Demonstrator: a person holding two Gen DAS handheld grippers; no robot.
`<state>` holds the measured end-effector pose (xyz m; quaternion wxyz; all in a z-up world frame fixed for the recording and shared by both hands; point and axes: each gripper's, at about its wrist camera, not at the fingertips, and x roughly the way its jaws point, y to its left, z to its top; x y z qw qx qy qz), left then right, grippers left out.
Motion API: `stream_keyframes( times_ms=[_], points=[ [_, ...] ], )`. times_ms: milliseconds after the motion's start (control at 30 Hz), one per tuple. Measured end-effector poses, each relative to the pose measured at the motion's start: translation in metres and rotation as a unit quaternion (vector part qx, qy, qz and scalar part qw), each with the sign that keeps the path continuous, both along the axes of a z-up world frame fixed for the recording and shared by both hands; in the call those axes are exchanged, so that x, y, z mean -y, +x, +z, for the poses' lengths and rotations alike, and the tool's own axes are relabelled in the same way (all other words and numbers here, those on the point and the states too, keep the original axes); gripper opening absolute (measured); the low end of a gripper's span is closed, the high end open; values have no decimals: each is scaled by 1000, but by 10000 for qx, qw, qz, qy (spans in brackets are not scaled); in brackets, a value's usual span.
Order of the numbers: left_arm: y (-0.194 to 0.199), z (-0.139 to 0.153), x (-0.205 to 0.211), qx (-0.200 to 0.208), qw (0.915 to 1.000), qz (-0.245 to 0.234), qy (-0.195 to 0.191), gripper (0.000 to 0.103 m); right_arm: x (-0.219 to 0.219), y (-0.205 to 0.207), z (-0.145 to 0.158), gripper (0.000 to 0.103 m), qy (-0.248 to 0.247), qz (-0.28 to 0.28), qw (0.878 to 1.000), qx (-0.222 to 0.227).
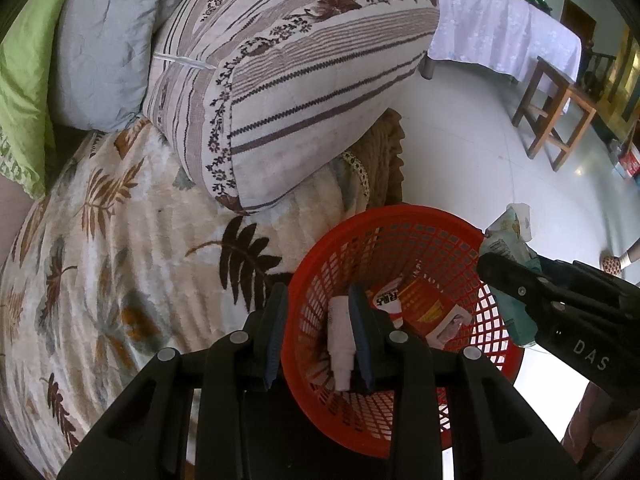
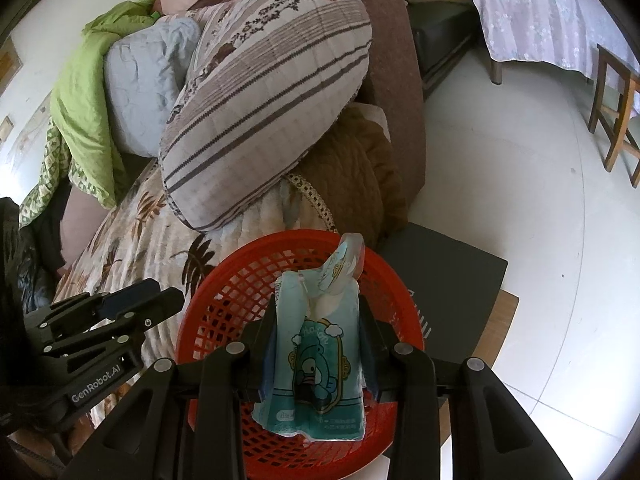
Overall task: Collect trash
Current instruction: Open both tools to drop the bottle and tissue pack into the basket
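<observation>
a round red plastic lattice basket (image 1: pixel 404 248) sits at the near right edge of a bed covered with a cream fleece blanket printed with brown leaves (image 1: pixel 132 240); in the right wrist view it rests partly on a flat dark grey box (image 2: pixel 452 292) lying to its right. the left gripper (image 1: pixel 318 332) hangs at the basket's near left rim, the plastic wall running between its two blue-padded fingers, and a small white cylindrical tube (image 1: pixel 340 344) lies against the inner face of its right finger; whether the pads clamp the rim or the tube i cannot tell. the right gripper (image 2: pixel 316 344) is over the basket with its jaws clamped on a crumpled teal and white tissue packet printed with a cartoon figure (image 2: pixel 316 356), which stands upright between the fingers above the lattice, not yet dropped in. inside the basket lie a red and yellow printed wrapper (image 1: pixel 420 300) and a small white sachet (image 1: pixel 448 324). at the far end of the bed a striped floral cushion (image 1: pixel 296 80) leans beside a grey quilted pillow (image 1: pixel 104 48) and a green quilt (image 1: pixel 24 80). white floor tiles (image 1: pixel 472 152) spread to the right.
</observation>
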<state>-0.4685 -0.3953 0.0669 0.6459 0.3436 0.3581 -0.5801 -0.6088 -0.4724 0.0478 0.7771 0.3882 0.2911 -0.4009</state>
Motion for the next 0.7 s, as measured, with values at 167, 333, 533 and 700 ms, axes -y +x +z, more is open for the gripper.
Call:
stream_keyframes(
  times_ms=[167,333,533,700],
  points=[
    [1,-2,-1,-81,10000,-37,-18,42,3,2,-3,45,47,26,10000,66],
    [9,5,-7,-122,9997,124,-196,64,2,3,-2,54,59,6,9999,112],
    [21,14,-17,-99,9991,292,-295,65,-1,4,2,56,34,-50,9999,147],
    [26,33,-35,85,9969,490,-609,76,-10,6,14,58,-87,-14,9998,177]
  ],
)
